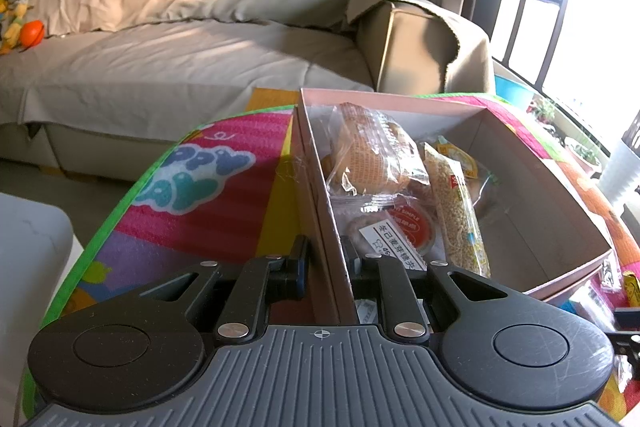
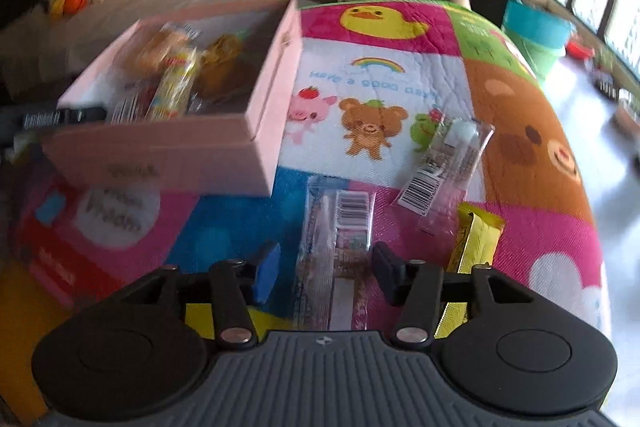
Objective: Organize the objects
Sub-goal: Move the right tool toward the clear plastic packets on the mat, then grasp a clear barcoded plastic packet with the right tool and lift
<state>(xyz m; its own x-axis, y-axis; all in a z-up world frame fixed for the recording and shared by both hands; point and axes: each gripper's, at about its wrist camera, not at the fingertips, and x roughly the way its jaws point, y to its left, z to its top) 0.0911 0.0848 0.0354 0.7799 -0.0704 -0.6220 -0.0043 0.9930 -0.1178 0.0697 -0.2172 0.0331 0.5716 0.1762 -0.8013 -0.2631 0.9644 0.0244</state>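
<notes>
Left wrist view: the left gripper [image 1: 325, 259] is clamped on the near left wall of the pink box [image 1: 316, 163], 1 finger outside the wall and 1 inside, the jaws nearly closed with only the thin cardboard between them. The box sits on a bright play mat [image 1: 208, 187] in front of a beige sofa [image 1: 160, 67]. Inside it lie several wrapped snacks: a bun in clear wrap [image 1: 372, 151] at the far left, a long grain bar [image 1: 456, 211] running down the middle, and a round red-labelled packet [image 1: 412, 223] near the gripper. The right half of the box floor is bare.

Right wrist view: the picture is blurred on the left side. The right gripper [image 2: 324, 267] hangs just above the mat [image 2: 540, 255], its jaws partly open with a clear-wrapped snack bar [image 2: 340, 227] lying between the fingers; the pads do not press on it. 2 more snacks lie on the mat to the right: a clear packet with a barcode [image 2: 444, 163], and a yellow packet [image 2: 476, 239] just beside the right finger. The pink box [image 2: 256, 131] stands up and to the left, well apart from these 3, with the left gripper's dark body showing at its left edge.
</notes>
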